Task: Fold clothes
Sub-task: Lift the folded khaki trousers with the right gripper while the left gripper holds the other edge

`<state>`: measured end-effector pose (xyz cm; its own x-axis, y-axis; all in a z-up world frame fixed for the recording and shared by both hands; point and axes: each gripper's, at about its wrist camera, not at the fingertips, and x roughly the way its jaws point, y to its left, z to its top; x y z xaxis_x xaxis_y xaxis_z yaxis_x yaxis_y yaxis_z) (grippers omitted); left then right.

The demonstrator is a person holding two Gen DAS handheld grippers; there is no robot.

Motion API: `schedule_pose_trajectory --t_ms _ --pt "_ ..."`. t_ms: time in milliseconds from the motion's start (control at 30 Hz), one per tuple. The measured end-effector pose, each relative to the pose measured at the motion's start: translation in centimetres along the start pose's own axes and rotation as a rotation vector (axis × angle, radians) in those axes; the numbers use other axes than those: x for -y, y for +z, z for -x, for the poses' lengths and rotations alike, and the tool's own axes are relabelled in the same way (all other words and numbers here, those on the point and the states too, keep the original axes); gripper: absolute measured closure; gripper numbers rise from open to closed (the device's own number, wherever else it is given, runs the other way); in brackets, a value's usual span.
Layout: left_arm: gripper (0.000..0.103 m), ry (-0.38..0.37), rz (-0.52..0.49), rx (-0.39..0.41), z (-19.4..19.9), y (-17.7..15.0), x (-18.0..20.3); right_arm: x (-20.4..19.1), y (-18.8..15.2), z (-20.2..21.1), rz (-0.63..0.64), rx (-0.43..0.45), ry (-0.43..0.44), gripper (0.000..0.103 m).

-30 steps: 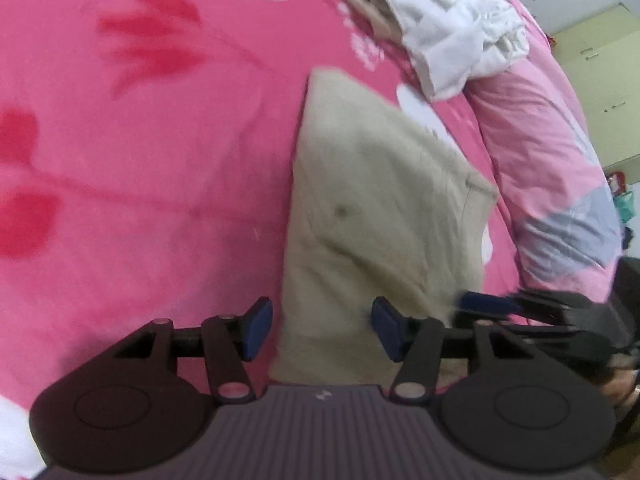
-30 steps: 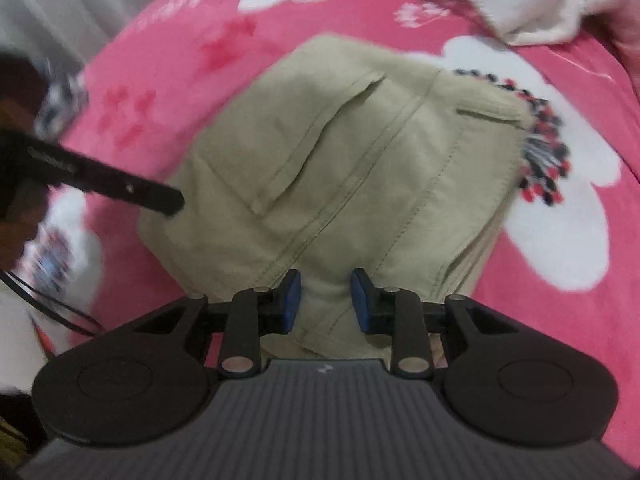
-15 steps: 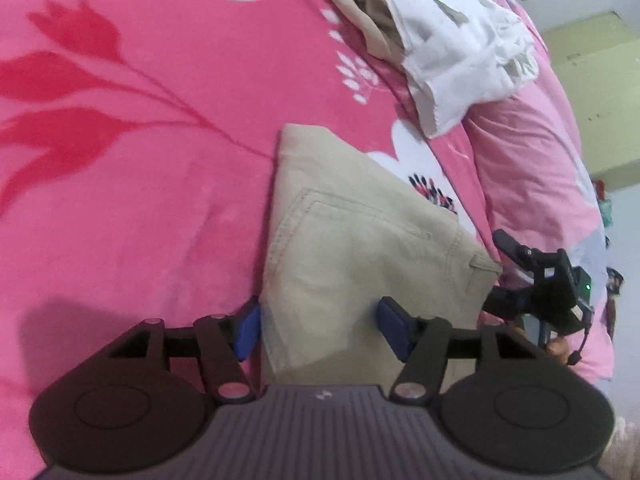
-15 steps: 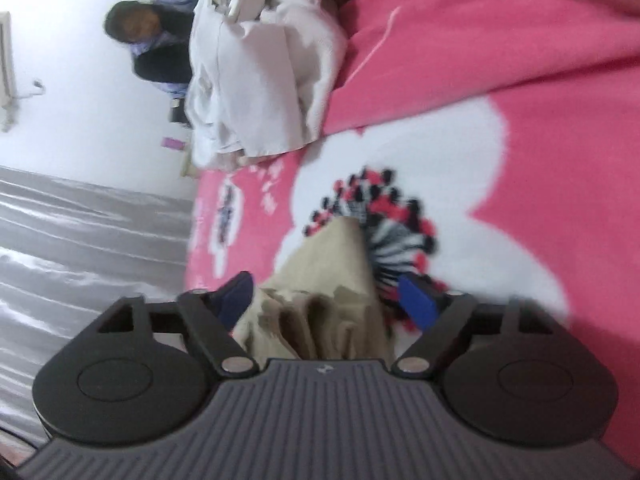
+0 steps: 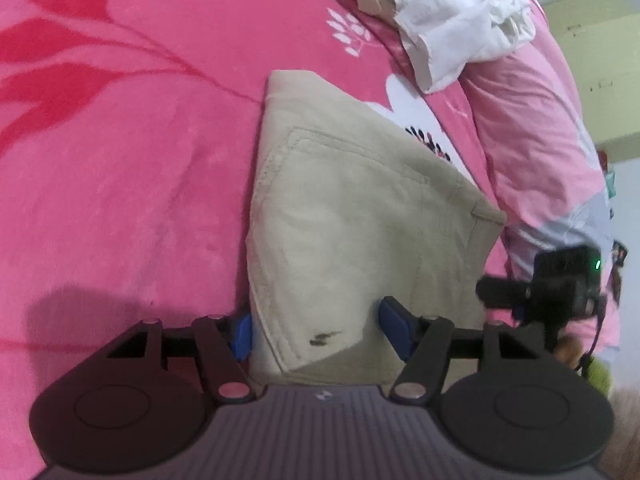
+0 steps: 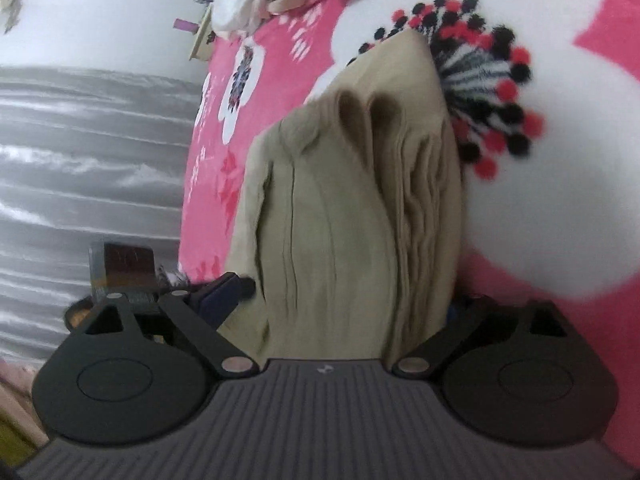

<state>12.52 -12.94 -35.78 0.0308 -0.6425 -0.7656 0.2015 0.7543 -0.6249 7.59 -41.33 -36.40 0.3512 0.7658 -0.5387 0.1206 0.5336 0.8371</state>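
Note:
Folded khaki trousers (image 5: pixel 352 216) lie on the pink flowered blanket (image 5: pixel 120 140). My left gripper (image 5: pixel 320 332) is open, its blue pads on either side of the near edge of the folded stack. My right gripper (image 6: pixel 340 300) is open wide around the other side of the stack (image 6: pixel 352 208), seen edge-on with its layers showing; its right fingertip is hidden behind the cloth. The right gripper also shows in the left wrist view (image 5: pixel 552 288) at the stack's far right side.
A heap of white and beige clothes (image 5: pixel 452 12) lies at the far end of the bed. A pink pillow or quilt (image 5: pixel 536 140) runs along the right. A grey curtain (image 6: pixel 80 160) and white wall are beyond the bed edge.
My right gripper has turned and opened wide around the side of the folded trousers. My left gripper has moved in so the stack's edge sits between its pads.

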Motion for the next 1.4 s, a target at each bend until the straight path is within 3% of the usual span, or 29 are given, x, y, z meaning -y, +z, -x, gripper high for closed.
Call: schedule_pose_trajectory --t_ms 100,167,267,333,633,767,900,1033,1200,1400 --pt "0.041 0.038 -0.031 0.006 0.7 -0.5 1.8 -0.9 -0.3 0.1 0.05 -0.011 -0.034 0.015" --pt "0.041 0.048 -0.049 0.025 1.5 -1.1 3.3 -1.3 -0.7 0.6 0.06 -0.002 -0.082 0.044" --pt "0.045 0.06 -0.052 0.061 2.4 -2.0 5.0 -1.3 -1.6 2.2 0.049 0.034 -0.1 0.065" --pt "0.046 0.06 -0.05 0.086 3.1 -2.6 5.9 -1.9 -2.2 3.0 0.071 0.06 -0.102 0.074" --pt "0.05 -0.058 -0.003 0.171 8.5 -6.9 8.3 -8.5 -6.1 7.2 0.18 0.16 -0.163 0.076" --pt "0.05 -0.082 0.026 0.218 14.0 -9.4 7.8 -13.4 -7.9 7.6 0.226 0.173 -0.179 0.076" --pt "0.05 -0.07 0.085 0.281 21.7 -11.9 6.1 -20.0 -9.5 5.7 0.29 0.131 -0.162 0.076" --pt "0.05 -0.028 0.16 0.379 30.9 -14.5 3.3 -27.5 -10.6 1.6 0.35 0.073 -0.117 0.076" --pt "0.05 0.052 0.287 0.567 41.2 -19.0 -1.6 -37.0 -11.4 -5.3 0.453 -0.032 -0.027 0.077" --pt "0.05 0.152 0.551 0.776 48.4 -24.3 -9.9 -46.6 -11.6 -18.6 0.648 -0.236 0.08 0.077"
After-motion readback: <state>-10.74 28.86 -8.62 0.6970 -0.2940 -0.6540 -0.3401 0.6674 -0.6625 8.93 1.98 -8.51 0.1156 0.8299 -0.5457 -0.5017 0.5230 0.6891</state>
